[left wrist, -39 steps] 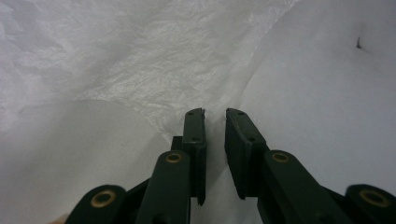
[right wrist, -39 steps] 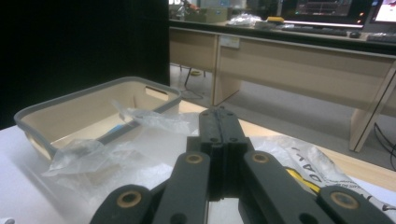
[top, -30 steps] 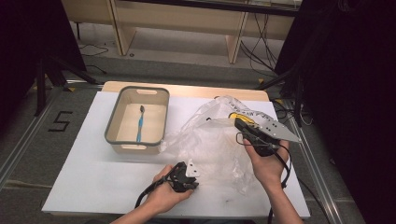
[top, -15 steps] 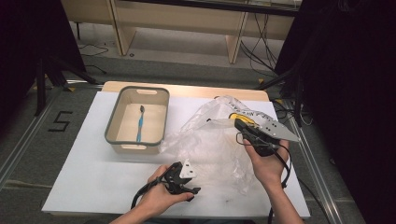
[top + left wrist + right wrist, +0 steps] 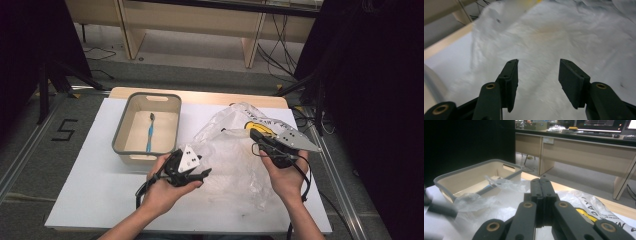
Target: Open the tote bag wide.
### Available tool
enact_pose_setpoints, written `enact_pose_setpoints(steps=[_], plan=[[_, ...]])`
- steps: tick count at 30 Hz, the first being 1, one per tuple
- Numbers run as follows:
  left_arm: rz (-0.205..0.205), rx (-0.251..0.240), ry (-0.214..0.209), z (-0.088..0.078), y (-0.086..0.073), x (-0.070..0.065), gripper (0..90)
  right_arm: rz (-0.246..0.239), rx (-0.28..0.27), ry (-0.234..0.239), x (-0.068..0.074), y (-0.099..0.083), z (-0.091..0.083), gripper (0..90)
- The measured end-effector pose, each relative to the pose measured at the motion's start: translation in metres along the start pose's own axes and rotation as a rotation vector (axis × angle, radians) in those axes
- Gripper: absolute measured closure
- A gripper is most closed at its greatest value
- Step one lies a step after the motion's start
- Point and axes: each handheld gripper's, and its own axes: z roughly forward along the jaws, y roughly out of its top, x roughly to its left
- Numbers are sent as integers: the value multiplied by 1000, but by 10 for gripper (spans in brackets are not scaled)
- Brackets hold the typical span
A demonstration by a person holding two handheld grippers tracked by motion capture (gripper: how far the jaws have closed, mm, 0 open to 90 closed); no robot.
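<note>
Plastic bag [image 5: 235, 155] lies between open-jawed left gripper [image 5: 200, 175] and closed right gripper [image 5: 253, 134]

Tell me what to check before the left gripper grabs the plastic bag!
1. Left gripper open: ok, jaws wide apart.
2. Plastic bag in front of its jaws: ok.
3. Bag between the jaws already: cannot tell, picture is blurry.
4. Right gripper pinching the bag: cannot tell; jaws are together, no plastic seen between them.
5. Toothbrush safely in the bin: ok.
6. Bag clear of the bin: not ok, it overlaps one corner.
</note>
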Motion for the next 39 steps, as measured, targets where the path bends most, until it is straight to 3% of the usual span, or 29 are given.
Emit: enact_pose_setpoints(steps=[4, 6, 11, 13, 14, 15, 20, 25, 26, 29, 31, 32, 36, 39], plan=[[19, -8, 62, 15, 17, 13, 443, -1, 6, 5, 1, -1, 1, 900], [29, 13, 81, 27, 23, 15, 391, 1, 5, 6, 1, -1, 0, 900], [81, 40, 82, 56, 34, 17, 402, 3, 0, 9, 0, -1, -1, 900], [92, 50, 92, 65, 37, 18, 505, 6, 3, 13, -1, -1, -2, 900], [102, 50, 98, 68, 38, 19, 505, 6, 3, 13, -1, -1, -2, 900], [116, 52, 105, 70, 39, 20, 631, 4, 5, 16, -1, -1, -2, 900], [114, 20, 138, 68, 44, 23, 866, 1, 25, 29, -2, -3, -2, 900], [76, -37, 162, 58, 51, 29, 890, -7, 83, 60, -1, -6, 0, 900], [73, -46, 165, 57, 52, 29, 891, -16, 100, 67, 0, -6, 2, 771], [87, -70, 172, 54, 56, 29, 891, -36, 111, 71, 2, -5, 5, 639], [93, -83, 175, 53, 57, 28, 892, -82, 115, 82, 7, -2, 9, 531], [90, -87, 174, 52, 58, 28, 892, -92, 119, 85, 8, -2, 12, 405], [97, -91, 172, 52, 58, 29, 892, -129, 149, 96, 13, -2, 20, 297], [95, -102, 173, 51, 58, 29, 892, -166, 196, 131, 21, -7, 27, 208]])
